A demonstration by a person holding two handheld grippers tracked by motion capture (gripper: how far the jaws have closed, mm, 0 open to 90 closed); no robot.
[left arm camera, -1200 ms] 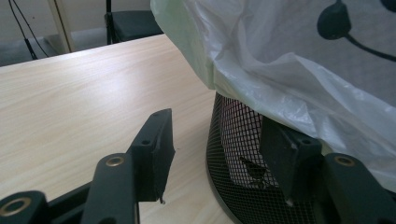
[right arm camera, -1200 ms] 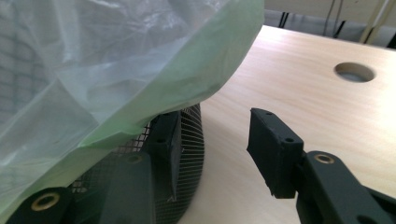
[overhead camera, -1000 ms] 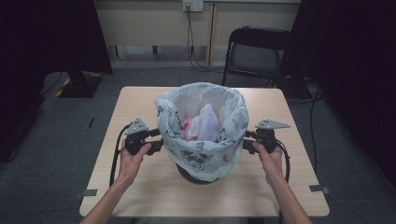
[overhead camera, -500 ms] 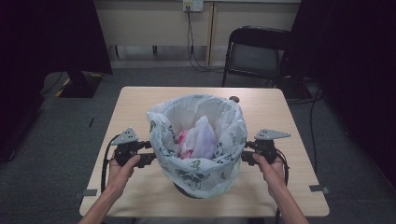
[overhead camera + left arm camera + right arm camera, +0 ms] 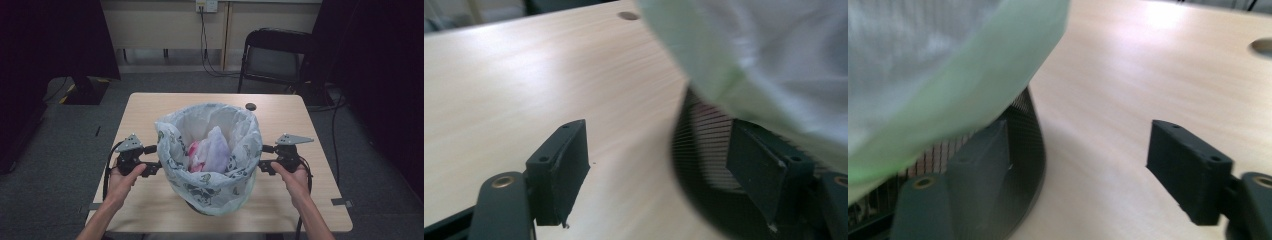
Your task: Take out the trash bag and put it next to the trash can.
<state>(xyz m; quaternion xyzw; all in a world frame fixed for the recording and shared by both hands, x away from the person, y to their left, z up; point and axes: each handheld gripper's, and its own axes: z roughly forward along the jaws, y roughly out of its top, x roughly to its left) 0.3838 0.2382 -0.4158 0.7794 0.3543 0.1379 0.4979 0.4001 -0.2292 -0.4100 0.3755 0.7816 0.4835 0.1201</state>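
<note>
Both grippers have dropped lower beside the bag (image 5: 210, 165), left jaws (image 5: 659, 170) and right jaws (image 5: 1088, 170) apart, empty. Thin, soft, slippery film; pinch the rim.

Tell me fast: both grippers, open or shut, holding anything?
Left gripper: open, jaws wide, beside the mesh bin, holding nothing.
Right gripper: open, beside the bin under the bag, holding nothing.
</note>
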